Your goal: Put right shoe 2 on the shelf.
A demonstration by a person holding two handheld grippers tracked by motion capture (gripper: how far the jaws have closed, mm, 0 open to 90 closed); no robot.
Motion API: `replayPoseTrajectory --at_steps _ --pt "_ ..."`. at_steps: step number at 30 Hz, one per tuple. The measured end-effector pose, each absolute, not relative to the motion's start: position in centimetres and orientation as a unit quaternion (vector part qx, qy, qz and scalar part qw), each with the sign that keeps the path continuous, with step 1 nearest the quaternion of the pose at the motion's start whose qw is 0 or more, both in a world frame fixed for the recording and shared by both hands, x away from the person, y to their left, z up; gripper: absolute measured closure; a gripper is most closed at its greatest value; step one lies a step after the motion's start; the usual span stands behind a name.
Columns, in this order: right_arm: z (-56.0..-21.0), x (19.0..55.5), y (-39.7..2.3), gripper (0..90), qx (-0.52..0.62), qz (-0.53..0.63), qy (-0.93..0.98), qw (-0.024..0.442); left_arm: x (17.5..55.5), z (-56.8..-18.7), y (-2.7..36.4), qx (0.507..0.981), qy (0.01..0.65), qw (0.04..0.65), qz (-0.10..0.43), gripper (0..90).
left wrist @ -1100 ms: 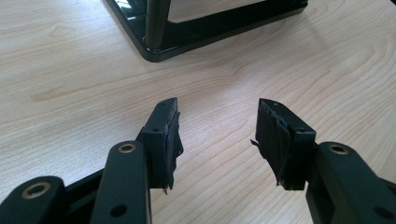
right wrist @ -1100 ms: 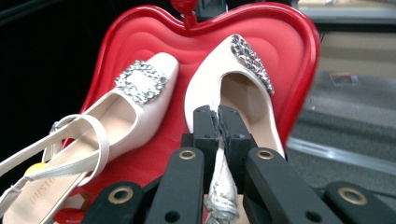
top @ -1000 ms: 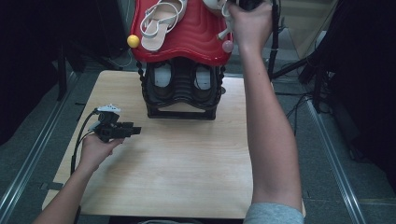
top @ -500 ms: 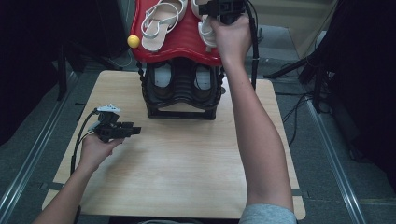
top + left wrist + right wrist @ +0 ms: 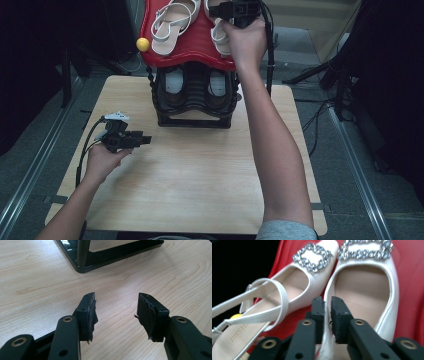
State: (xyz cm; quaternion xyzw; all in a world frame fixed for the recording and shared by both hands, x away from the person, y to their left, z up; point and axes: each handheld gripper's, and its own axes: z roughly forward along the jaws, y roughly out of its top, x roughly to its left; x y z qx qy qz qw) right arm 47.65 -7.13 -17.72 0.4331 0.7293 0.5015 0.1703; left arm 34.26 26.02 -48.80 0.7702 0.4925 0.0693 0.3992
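Note:
Two white slingback shoes with crystal buckles lie on the red top (image 5: 196,47) of a black shoe rack (image 5: 194,107). The right shoe (image 5: 364,287) (image 5: 220,36) has its inner rim between the jaws of my right gripper (image 5: 327,305) (image 5: 214,10). These jaws have just been opening and stand a little apart, with the thin rim loose in the gap. The left shoe (image 5: 310,277) (image 5: 170,25) lies beside it. My left gripper (image 5: 116,308) (image 5: 148,140) hovers open just over the wooden table (image 5: 200,175), with nothing between its fingers.
A second pair of shoes (image 5: 173,81) stands on the rack's lower tier. A yellow ball (image 5: 143,44) sticks out at the red top's left edge. The rack's black base (image 5: 105,255) lies just ahead of the left gripper. Dark floor and stands surround the table.
The right hand came down and to the left, bringing the right shoe onto the red top beside the other. The left hand stayed where it was.

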Motion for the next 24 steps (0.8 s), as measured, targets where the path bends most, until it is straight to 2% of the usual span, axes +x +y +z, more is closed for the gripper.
replayPoseTrajectory --at_steps 6,24 --pt "-17.4 47.5 -7.4 70.0 0.429 0.503 0.73 0.172 34.2 -48.8 26.0 0.771 0.492 0.398 0.07 49.4" --pt "-16.3 46.3 -11.4 66.7 0.426 0.504 0.728 0.187 34.2 -48.8 26.0 0.771 0.492 0.399 0.07 49.2"
